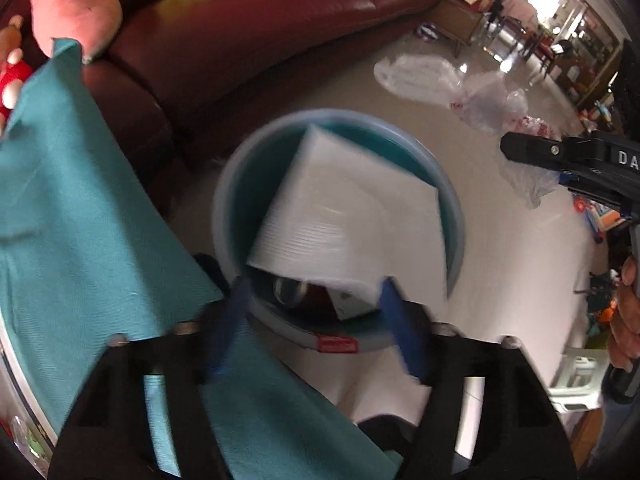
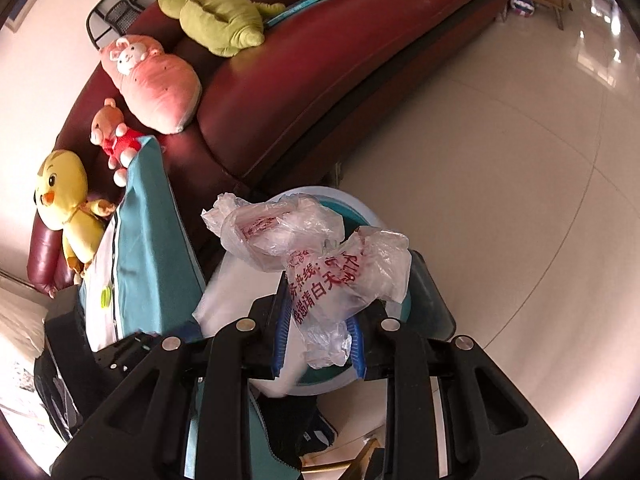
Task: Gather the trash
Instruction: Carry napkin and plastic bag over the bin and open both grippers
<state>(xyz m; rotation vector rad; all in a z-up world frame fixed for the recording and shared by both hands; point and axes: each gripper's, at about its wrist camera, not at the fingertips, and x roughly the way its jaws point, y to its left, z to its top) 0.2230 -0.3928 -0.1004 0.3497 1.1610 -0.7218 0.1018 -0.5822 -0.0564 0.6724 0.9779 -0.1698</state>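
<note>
A round grey-blue trash bin (image 1: 456, 216) stands on the floor below my left gripper (image 1: 314, 316). The left gripper is open. A white sheet of foam or paper (image 1: 352, 224) lies blurred over the bin mouth, just beyond the blue fingertips; other trash shows under it. My right gripper (image 2: 320, 332) is shut on a crumpled clear plastic bag with red print (image 2: 320, 256), held above the bin (image 2: 356, 204). The right gripper (image 1: 568, 160) and its bag (image 1: 488, 108) also show in the left wrist view, right of the bin.
A dark red leather sofa (image 2: 320, 72) with several plush toys (image 2: 156, 80) stands behind the bin. A teal cloth (image 1: 80, 216) hangs left of the bin. Another white plastic bag (image 1: 416, 76) lies on the glossy tiled floor (image 2: 500, 200).
</note>
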